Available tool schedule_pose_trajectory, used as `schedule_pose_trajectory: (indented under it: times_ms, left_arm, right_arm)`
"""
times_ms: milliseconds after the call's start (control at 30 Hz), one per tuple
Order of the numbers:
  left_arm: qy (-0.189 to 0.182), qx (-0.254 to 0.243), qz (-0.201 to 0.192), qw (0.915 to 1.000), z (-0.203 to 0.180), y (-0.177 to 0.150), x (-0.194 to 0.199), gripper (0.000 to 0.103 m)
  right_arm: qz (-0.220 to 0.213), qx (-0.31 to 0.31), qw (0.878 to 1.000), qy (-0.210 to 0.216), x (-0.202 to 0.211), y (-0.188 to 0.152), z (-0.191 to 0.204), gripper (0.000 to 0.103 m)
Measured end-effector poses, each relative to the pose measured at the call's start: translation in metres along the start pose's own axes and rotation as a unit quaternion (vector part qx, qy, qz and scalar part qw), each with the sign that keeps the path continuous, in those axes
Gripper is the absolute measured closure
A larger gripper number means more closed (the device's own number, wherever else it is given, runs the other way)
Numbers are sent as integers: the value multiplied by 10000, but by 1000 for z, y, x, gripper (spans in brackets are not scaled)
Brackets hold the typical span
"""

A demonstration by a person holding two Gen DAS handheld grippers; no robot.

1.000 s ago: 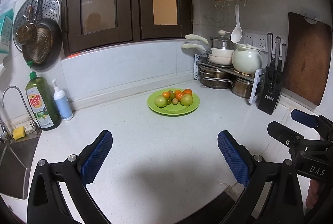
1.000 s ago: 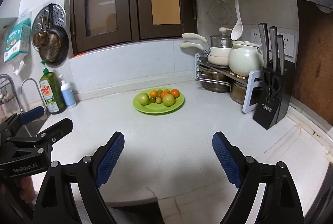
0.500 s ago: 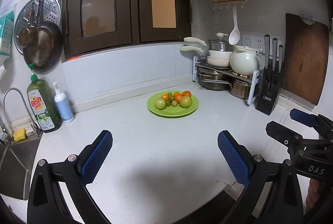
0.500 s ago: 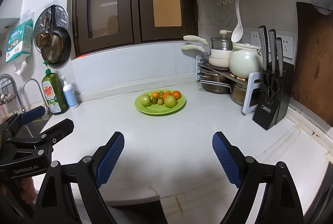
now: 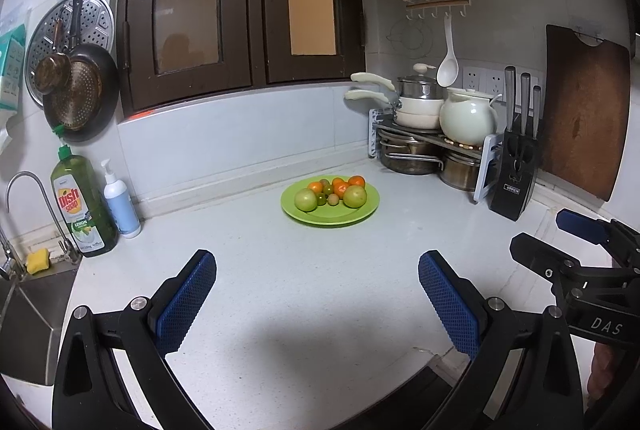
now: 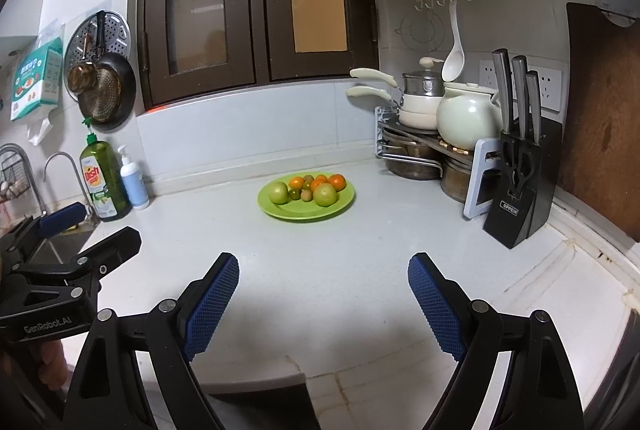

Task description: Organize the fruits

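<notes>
Fruit organizing, wrist views. The fruits (image 5: 331, 191) lie heaped on a green plate (image 5: 368, 208) set on the white countertop (image 5: 280, 290), toward the back corner and well ahead of both tools. Two larger green fruits flank the pile at the front; several orange ones sit behind; a few small ones fill the middle, their kind too small to make out.

Compared with the frames of a second earlier, the plate and its fruit lie unchanged, and both tools frame the counter much as before; the plate appears only slightly farther off in the left view.

The left gripper (image 5: 317, 296) is spread wide with nothing between its blue pads (image 5: 186, 302), above bare counter. The right gripper (image 6: 323, 300) is likewise released and empty; it also shows at the right edge of the left wrist view, cut off by the frame.

A pot rack (image 5: 424, 146) with a pale kettle, a knife block (image 5: 516, 174) and a leaning wooden board (image 5: 584, 134) line the right wall. A dish soap bottle (image 5: 84, 206) and pump bottle stand beside the sink (image 5: 28, 306), which is only partly visible. A hand shows dimly at the lower left of the right wrist view, mostly hidden by the tool.
</notes>
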State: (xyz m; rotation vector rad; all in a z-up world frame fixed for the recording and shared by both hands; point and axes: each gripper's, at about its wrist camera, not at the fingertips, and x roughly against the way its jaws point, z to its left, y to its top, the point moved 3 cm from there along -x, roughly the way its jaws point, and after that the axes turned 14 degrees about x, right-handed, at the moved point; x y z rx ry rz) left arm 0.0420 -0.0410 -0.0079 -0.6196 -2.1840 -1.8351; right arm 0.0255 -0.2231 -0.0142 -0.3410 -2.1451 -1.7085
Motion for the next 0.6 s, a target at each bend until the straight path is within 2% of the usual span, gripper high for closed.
schedule_pose_trajectory:
  times_ms: [600]
  left_arm:
    - [41,30,10,10000,-2,0,-2,0]
  right_arm:
    - [24,-13,10000,18,-2,0,-1,16]
